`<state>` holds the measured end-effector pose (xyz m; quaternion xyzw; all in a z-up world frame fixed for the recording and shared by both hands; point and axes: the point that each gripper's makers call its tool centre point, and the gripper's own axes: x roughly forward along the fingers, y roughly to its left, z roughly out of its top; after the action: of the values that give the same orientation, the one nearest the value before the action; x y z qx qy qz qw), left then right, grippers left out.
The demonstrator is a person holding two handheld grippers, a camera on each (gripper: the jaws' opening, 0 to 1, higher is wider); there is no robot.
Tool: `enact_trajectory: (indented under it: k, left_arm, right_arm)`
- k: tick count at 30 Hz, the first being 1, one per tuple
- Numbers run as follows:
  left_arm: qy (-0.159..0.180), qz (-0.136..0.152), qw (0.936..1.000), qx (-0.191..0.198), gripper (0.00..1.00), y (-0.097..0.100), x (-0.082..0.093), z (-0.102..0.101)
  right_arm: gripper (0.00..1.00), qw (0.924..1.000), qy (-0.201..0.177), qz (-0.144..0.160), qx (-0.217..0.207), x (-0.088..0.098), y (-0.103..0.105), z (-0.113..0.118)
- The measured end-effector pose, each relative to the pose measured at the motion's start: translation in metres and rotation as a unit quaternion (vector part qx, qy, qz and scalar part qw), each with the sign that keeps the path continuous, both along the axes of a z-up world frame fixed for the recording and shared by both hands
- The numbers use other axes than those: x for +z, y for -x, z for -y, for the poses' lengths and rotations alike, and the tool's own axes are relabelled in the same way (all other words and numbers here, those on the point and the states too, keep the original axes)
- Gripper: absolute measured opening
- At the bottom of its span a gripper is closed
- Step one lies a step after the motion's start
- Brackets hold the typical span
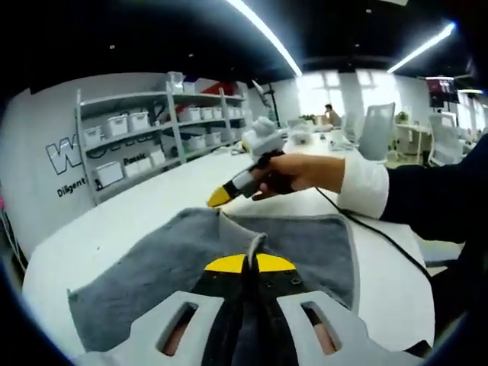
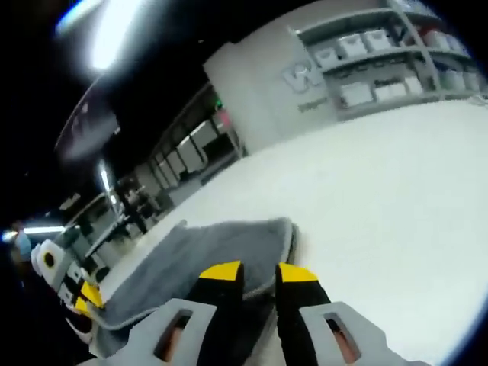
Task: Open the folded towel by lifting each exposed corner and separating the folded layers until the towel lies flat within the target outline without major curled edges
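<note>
A grey towel [image 1: 164,263] lies on the white table [image 1: 145,210], partly opened, with one layer still folded over on its right side. My left gripper [image 1: 249,264] is shut on a pinched ridge of the cloth at the towel's near edge. A hand [image 1: 301,171] holds my right gripper [image 1: 220,197] just above the towel's far edge. In the right gripper view, the right gripper [image 2: 259,273] stands open over a corner of the towel [image 2: 221,240], with a gap between its yellow tips. The left gripper [image 2: 72,293] shows at that view's left edge.
White table surface [image 2: 381,229] stretches wide around the towel. Grey shelves with white bins [image 1: 137,133] stand along the wall past the table's far edge. A black cable [image 1: 370,227] trails from the right gripper across the table. Office chairs and desks [image 1: 377,130] stand further back.
</note>
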<state>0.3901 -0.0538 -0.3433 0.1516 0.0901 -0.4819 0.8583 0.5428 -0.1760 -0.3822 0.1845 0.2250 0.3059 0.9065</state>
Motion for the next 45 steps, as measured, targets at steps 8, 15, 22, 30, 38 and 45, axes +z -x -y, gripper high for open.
enact_trajectory:
  k: [8,15,22,30,38,45]
  left_arm:
    - [0.018,0.004,0.9991,-0.038,0.02,0.015,0.007,0.014]
    - [0.006,0.032,0.9975,-0.063,0.02,0.030,0.009,0.027]
    - [-0.011,0.041,0.9960,-0.078,0.02,0.039,0.003,0.034]
    - [-0.038,0.052,0.9940,-0.088,0.02,0.044,-0.004,0.039]
    - [-0.060,0.043,0.9951,-0.066,0.02,0.041,-0.011,0.033]
    - [-0.055,0.052,0.9962,-0.044,0.02,0.039,0.000,0.021]
  right_arm:
    - [0.17,0.9996,-0.017,-0.023,0.009,-0.004,0.005,-0.009]
    - [0.19,0.9993,-0.021,-0.029,-0.008,-0.005,0.002,-0.004]
    - [0.19,0.9992,-0.008,-0.040,-0.001,-0.012,0.000,-0.009]
    - [0.09,0.9990,0.007,-0.042,0.014,-0.017,0.000,-0.013]
    - [0.00,0.9990,0.008,-0.035,0.024,-0.016,0.001,-0.014]
    - [0.00,0.9990,0.010,-0.019,0.038,-0.003,0.001,-0.023]
